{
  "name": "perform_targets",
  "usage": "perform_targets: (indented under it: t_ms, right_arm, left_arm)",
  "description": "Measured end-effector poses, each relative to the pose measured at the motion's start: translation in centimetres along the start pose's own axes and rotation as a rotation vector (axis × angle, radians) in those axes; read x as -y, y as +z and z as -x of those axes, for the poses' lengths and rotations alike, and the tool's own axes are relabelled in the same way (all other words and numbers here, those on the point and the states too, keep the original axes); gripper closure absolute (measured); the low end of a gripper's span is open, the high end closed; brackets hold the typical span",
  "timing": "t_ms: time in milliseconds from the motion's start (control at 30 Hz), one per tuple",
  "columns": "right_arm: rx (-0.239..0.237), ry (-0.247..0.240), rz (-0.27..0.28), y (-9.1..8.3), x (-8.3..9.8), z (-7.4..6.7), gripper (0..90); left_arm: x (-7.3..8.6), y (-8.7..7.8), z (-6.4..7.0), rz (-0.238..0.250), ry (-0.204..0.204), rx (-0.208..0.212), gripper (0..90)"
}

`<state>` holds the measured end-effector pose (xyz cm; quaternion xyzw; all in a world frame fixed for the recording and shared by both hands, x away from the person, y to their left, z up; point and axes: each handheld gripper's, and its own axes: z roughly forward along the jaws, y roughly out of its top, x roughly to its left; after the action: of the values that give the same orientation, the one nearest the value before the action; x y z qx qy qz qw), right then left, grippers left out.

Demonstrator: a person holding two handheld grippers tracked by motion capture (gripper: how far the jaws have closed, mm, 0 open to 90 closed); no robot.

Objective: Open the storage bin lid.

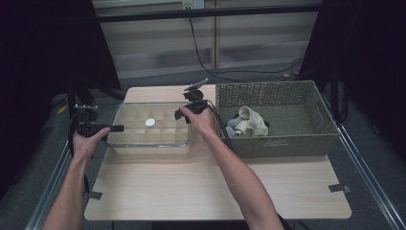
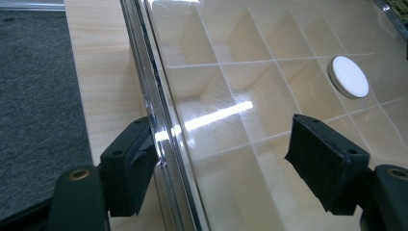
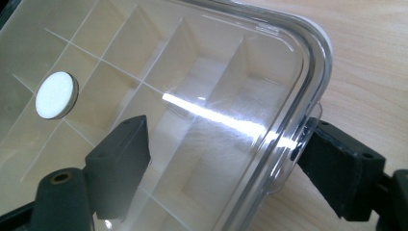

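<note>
A clear plastic box (image 1: 148,143) with a grid of empty compartments and a clear lid sits on the left half of the wooden table. A white round disc (image 1: 150,122) lies on the lid. My left gripper (image 1: 113,128) is at the box's left end. In the left gripper view it (image 2: 226,159) is open, one jaw outside the lid's rim (image 2: 161,120) and one over the lid, near the disc (image 2: 349,76). My right gripper (image 1: 184,113) is at the box's right end. It (image 3: 226,163) stands open astride the lid's rounded edge (image 3: 308,72), with the disc (image 3: 56,95) to the left.
A woven basket (image 1: 268,86) stands right of the box, touching or nearly touching it, with pale rolled cloth items (image 1: 250,122) inside. Bare wooden tabletop (image 1: 215,187) stretches toward the front edge. Metal rails run along both sides of the table, and cables trail behind it.
</note>
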<state>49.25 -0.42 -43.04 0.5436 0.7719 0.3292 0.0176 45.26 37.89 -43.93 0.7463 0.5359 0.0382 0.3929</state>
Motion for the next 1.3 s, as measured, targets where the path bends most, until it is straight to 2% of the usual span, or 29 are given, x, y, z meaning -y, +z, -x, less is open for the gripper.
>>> perform_targets:
  t_ms: [67,133,200,233,267,333,633,667,833,900,967,1200,1300]
  right_arm:
    - [0.005,0.006,0.002,-0.1,0.0,-0.1,19.8]
    - [0.013,-0.019,0.029,-0.4,0.0,-0.1,22.4]
    - [-0.016,0.011,0.039,-0.8,-0.1,-0.1,24.0]
    - [-0.016,0.011,0.039,-0.8,-0.1,-0.1,24.0]
    - [-0.022,0.005,0.044,-1.0,-0.2,0.1,28.7]
    - [-0.032,0.031,0.051,-1.1,-0.1,0.3,30.8]
    - [-0.050,0.049,0.081,-1.5,0.0,0.5,37.3]
    - [-0.060,0.067,0.089,-1.7,0.0,0.7,40.1]
    - [-0.069,0.086,0.102,-1.9,0.1,0.8,43.4]
    - [-0.071,0.089,0.107,-2.1,0.0,0.9,44.9]
    - [-0.072,0.081,0.117,-2.3,0.0,0.9,45.7]
    - [-0.087,0.087,0.127,-2.7,0.0,1.0,50.2]
    - [-0.097,0.080,0.140,-2.9,0.1,1.1,51.8]
  left_arm:
    - [0.1,-0.1,-0.1,0.008,-0.005,0.011,27.1]
    - [0.2,-0.2,-0.1,0.007,-0.005,0.014,27.3]
    - [0.1,-0.4,-0.1,0.017,0.000,0.011,28.5]
    - [0.1,-0.4,-0.1,0.017,0.000,0.011,29.9]
    - [0.2,-0.5,-0.1,0.019,0.000,0.015,31.0]
    - [0.2,-0.5,-0.1,0.027,-0.003,0.017,31.8]
    - [0.4,-0.7,-0.3,0.044,0.002,0.025,34.0]
    - [0.4,-0.8,-0.3,0.048,-0.001,0.032,34.3]
    - [0.5,-0.9,-0.5,0.057,0.002,0.039,35.6]
    - [0.5,-0.9,-0.4,0.063,-0.011,0.045,35.9]
    - [0.4,-1.0,-0.4,0.055,0.002,0.048,36.0]
    - [0.4,-1.0,-0.5,0.071,-0.010,0.062,36.0]
    - [0.4,-1.4,-0.7,0.083,-0.007,0.068,40.3]
